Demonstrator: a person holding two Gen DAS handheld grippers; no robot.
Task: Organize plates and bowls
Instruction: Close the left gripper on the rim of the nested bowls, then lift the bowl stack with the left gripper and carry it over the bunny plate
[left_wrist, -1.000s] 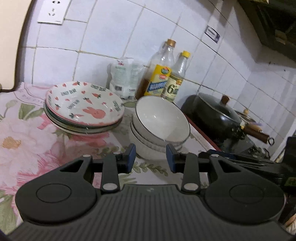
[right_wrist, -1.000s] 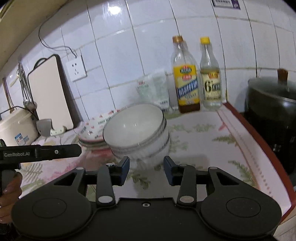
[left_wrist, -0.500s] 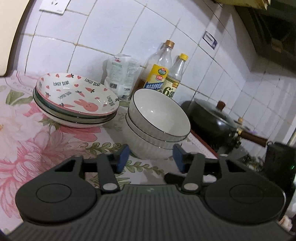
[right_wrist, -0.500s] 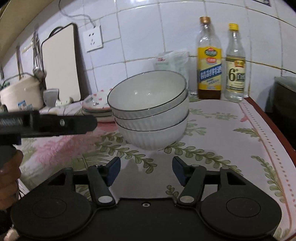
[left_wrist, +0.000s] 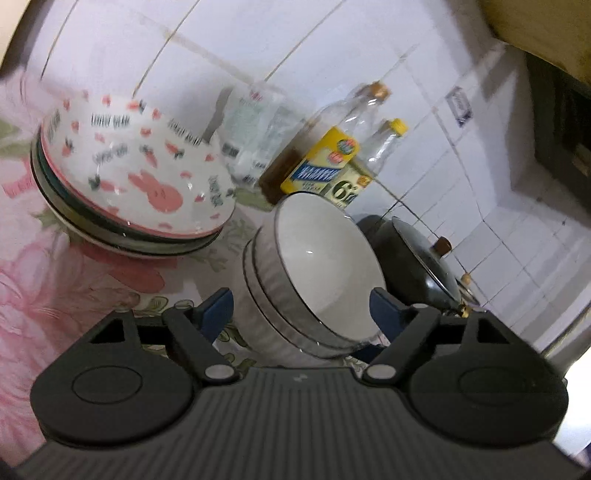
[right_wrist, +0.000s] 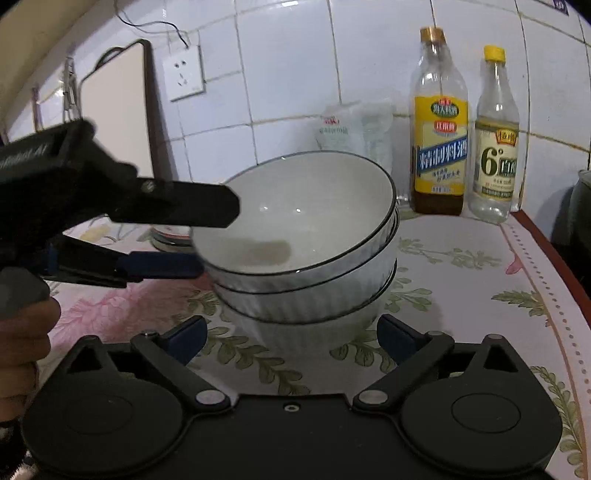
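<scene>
Three ribbed white bowls (right_wrist: 306, 254) with dark rims sit nested and empty on my floral desk (right_wrist: 461, 288), beside stacked rabbit-print plates (left_wrist: 136, 177). My left tool (left_wrist: 301, 314) and right tool (right_wrist: 291, 338) both gape wide around the stack.

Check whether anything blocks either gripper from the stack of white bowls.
Nothing visible does. The left gripper is open, its fingers straddling the bowl stack. The right gripper is open right before the stack's base, with only bare tablecloth there.

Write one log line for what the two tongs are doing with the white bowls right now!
left tongs: open, straddling bowl stack | right tongs: open, before its base | plates: stacked beside
</scene>
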